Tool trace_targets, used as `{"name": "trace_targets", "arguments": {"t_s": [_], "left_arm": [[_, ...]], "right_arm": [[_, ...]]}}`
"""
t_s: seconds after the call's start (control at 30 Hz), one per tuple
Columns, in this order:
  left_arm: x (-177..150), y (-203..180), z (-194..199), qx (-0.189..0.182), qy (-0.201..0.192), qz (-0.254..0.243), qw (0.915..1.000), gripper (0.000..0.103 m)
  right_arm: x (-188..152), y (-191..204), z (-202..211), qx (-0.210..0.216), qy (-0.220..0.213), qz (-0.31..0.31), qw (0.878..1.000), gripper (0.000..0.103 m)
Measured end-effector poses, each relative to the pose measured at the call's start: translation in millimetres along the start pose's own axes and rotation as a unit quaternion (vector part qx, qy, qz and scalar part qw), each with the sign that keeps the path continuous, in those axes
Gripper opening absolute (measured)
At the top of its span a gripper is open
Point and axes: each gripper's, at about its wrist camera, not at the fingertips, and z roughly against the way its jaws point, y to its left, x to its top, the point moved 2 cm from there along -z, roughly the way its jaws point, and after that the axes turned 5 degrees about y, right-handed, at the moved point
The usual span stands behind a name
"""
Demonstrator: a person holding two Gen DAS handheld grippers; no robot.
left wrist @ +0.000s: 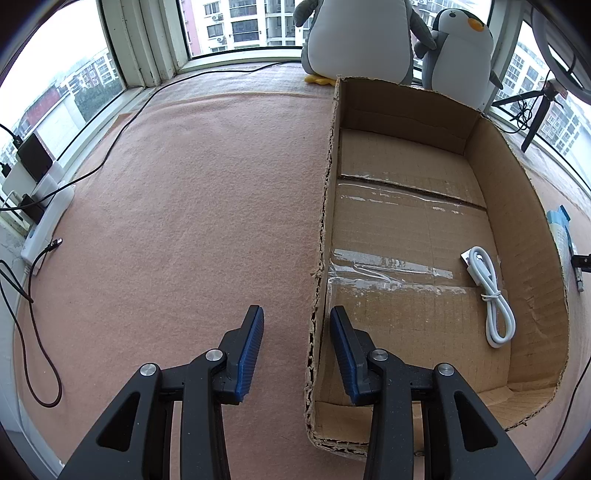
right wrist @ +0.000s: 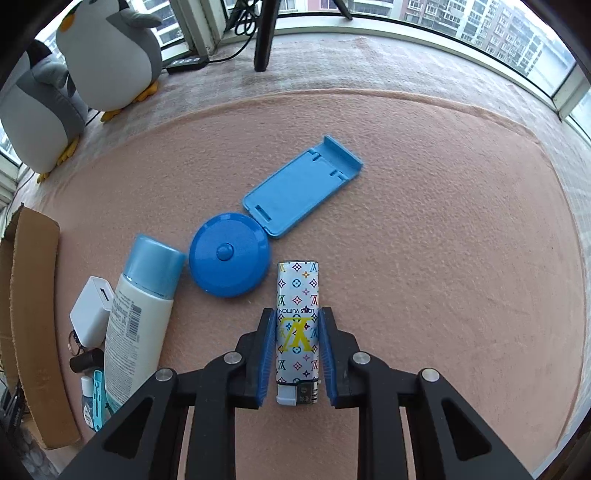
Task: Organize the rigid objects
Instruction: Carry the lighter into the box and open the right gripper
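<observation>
Lighter [right wrist: 297,332] is bracketed at six o'clock by the right gripper [right wrist: 297,325], pads seemingly touching for lifting, while the left gripper [left wrist: 295,325] is held open, empty, astride the box [left wrist: 325,229] wall.

pink felt mat [left wrist: 184,184], bay windows [left wrist: 251,26], daylight

Lighter [right wrist: 297,325]: silver, multicolour monogram print, yellow logo, white cap end. At its 11 o'clock, round case [right wrist: 229,254]: solid blue. At 12 o'clock, phone stand [right wrist: 301,190]: light blue. At 9 o'clock, bottle [right wrist: 138,325]: white, pale blue cap. Mat [right wrist: 443,258]: salmon pink. Box [left wrist: 406,229]: brown cardboard; cable [left wrist: 489,295] inside: white. Gripper pads [right wrist: 269,354]: blue, ribbed.
</observation>
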Motion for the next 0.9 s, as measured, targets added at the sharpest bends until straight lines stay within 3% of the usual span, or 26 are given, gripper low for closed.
{"name": "trace_targets", "arguments": {"t_s": [0.2, 0.47, 0.9], "left_arm": [[0.0, 0.0, 0.1, 0.000, 0.000, 0.000, 1.0000, 0.041], [0.4, 0.1, 0.1, 0.001, 0.000, -0.001, 1.0000, 0.041], [0.5, -0.4, 0.7, 0.002, 0.000, -0.002, 1.0000, 0.041]], "right_arm": [[-15.4, -14.6, 9.3, 0.004, -0.009, -0.019, 1.000, 0.021], [-29.5, -0.9, 30.0, 0.028, -0.032, -0.006, 0.999, 0.021], [-56.5, 123.6, 91.5, 0.110, -0.072, 0.119, 0.984, 0.021]]}}
